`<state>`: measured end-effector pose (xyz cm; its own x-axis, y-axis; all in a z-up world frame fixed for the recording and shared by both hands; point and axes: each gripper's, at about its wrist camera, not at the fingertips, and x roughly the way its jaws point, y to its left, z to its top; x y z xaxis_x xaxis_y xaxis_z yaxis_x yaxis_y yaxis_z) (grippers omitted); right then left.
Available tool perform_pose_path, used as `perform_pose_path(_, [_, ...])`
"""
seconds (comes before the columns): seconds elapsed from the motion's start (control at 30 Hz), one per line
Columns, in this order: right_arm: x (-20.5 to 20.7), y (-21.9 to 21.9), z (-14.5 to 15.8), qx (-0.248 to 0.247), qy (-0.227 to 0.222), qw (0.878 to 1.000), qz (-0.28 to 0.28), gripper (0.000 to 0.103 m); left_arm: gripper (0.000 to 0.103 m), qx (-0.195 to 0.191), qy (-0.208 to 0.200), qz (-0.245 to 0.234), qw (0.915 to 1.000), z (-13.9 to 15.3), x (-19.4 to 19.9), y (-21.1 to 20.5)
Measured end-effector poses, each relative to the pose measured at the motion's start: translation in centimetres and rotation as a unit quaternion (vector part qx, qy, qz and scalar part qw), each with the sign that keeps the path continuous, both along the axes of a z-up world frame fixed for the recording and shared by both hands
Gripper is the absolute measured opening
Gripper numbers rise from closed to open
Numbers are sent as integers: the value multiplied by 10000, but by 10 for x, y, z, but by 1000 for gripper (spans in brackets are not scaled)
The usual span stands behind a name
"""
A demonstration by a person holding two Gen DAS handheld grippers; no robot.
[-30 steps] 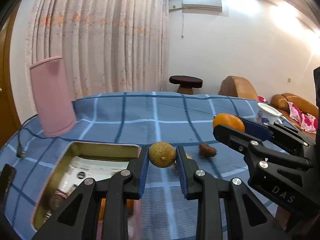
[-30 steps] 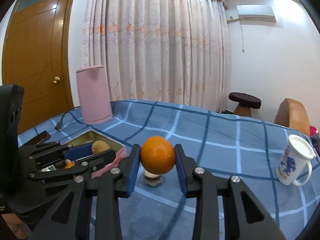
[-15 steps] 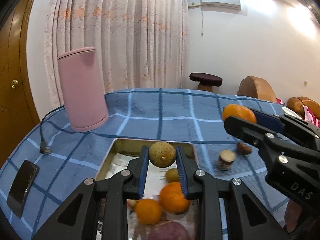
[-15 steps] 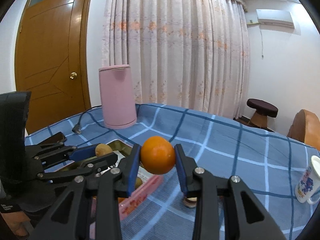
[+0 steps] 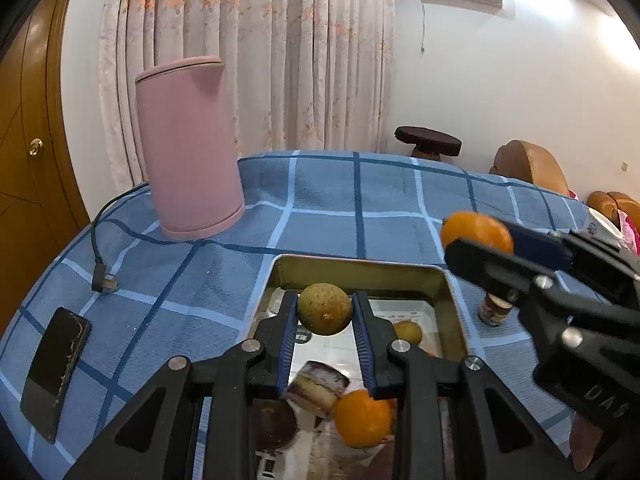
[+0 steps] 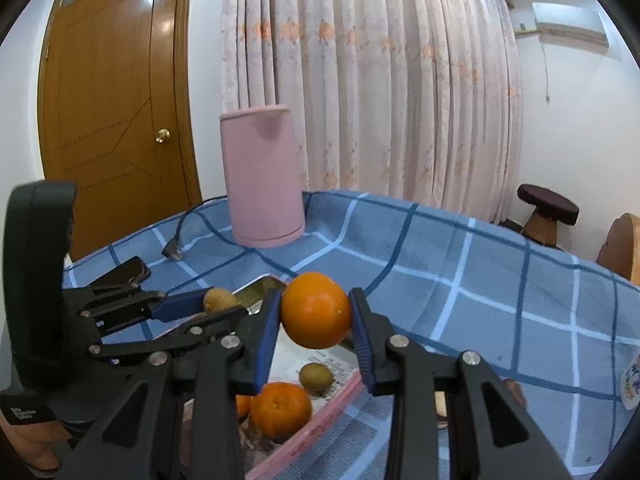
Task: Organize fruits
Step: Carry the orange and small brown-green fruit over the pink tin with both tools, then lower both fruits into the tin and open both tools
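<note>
My left gripper (image 5: 325,312) is shut on a brownish-green round fruit (image 5: 324,309) and holds it above the gold metal tray (image 5: 360,270). My right gripper (image 6: 316,314) is shut on an orange (image 6: 316,310), above the tray's right edge (image 6: 320,416); this orange also shows in the left wrist view (image 5: 476,230). In the tray lie an orange (image 5: 362,418), a small greenish fruit (image 5: 408,331), a purple-and-yellow cut piece (image 5: 318,386) and a dark round fruit (image 5: 274,420). The left gripper shows at the left of the right wrist view (image 6: 216,304).
A tall pink container (image 5: 188,148) stands at the back left on the blue checked tablecloth (image 5: 360,200). A black cable with plug (image 5: 102,280) and a phone (image 5: 54,370) lie left. A small jar (image 5: 494,310) sits right of the tray. A mug (image 6: 632,376) is at far right.
Both grippers have moved left over the table with their fruits. The tray has come under them and the pink container is closer.
</note>
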<state>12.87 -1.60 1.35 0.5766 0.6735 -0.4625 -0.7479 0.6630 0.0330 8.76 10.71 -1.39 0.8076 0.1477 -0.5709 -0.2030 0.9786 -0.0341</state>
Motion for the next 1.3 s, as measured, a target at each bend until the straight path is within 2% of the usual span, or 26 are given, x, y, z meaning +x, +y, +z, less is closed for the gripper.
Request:
perform_pose_path(0.63, [19,26,-35,-542,641,9965,39,37,29,-47,506,-29,9987,-22,15,15])
perform_pose_path(1.03, [23,28,-48,-670,988,9925,268,40,29,203,870,108,9959,-27,17,12])
perform_pose_path(1.1, [24,26,-47,-648,979,9928,255,48,30,257,927,146,9953,-26,17,11])
perform_pose_path(1.3, [22,9,-36,-392,890,9951,183,64,46,242,988,205,9946,-23,14,7])
